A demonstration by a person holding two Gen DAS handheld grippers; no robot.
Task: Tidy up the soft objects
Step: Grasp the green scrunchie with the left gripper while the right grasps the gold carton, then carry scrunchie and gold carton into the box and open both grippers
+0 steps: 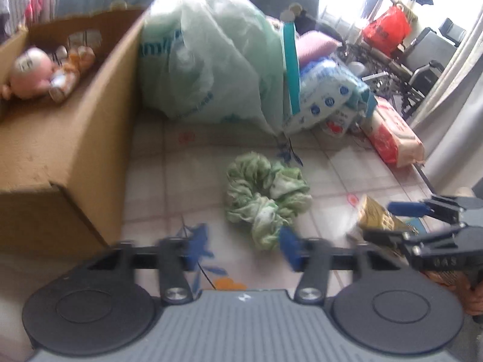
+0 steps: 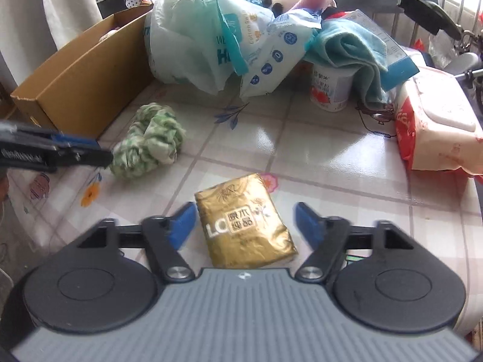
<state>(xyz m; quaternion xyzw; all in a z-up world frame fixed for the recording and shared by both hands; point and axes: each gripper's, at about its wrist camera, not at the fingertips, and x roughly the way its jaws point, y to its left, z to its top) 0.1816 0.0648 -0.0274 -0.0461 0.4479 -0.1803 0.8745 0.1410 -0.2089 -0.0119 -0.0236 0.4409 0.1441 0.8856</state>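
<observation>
left gripper (image 1: 243, 246) jaws apart, empty, green scrunchie (image 1: 267, 200) at its 12 o'clock on table (image 2: 317, 150), right gripper (image 2: 245, 226) wide, straddling gold tissue pack (image 2: 244, 229), pads not touching, cardboard box (image 1: 75, 138) at 10 o'clock

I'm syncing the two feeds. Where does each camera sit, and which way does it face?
Left wrist: on the left gripper, angled down at the green scrunchie and cardboard box; its own blue jaws show.
Right wrist: on the right gripper, angled down at the gold tissue pack between open jaws.
Shared: scrunchie, pack, box, each other's gripper.
</observation>
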